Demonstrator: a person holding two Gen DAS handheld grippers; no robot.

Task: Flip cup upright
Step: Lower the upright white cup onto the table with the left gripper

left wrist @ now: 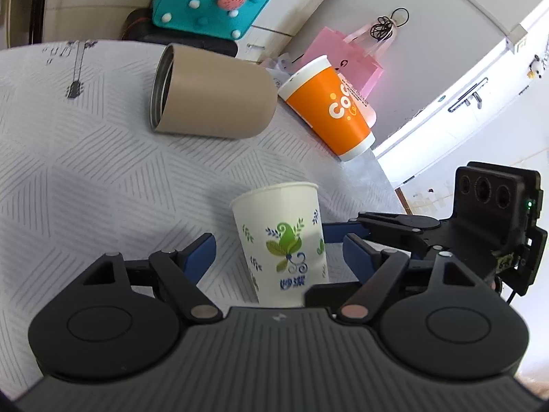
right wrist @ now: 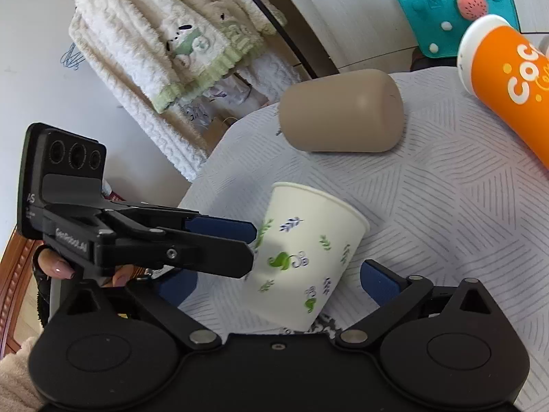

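— How many cups do you have in front of you?

— Three. A white paper cup (left wrist: pixel 279 237) with green leaf print, a tan tumbler (left wrist: pixel 212 92) and an orange cup (left wrist: pixel 329 106), all on the one grey patterned tablecloth (left wrist: pixel 85 171). Two grippers, both yours.

— Where is the paper cup?

— Mouth up, between the fingers of your left gripper (left wrist: pixel 279 252), and also between those of your right gripper (right wrist: pixel 278 279). Its base is hidden behind the gripper bodies in both views.

— And the jaws?

— Both pairs stand wide apart, with cloth showing between each blue pad and the cup wall. Neither clamps anything.

— The other two cups?

— The tumbler lies on its side, well beyond the paper cup. The orange cup is tilted, near the table's edge.

— What does each view give you alone?

— The left wrist shows the tumbler's open mouth and one pink bag (left wrist: pixel 346 58) hanging behind. The right wrist shows only the tumbler's rounded closed end, plus cream towels (right wrist: pixel 161 55) and your hand (right wrist: pixel 61 269) on the left handle. One teal bag (left wrist: pixel 209 0) appears in both.
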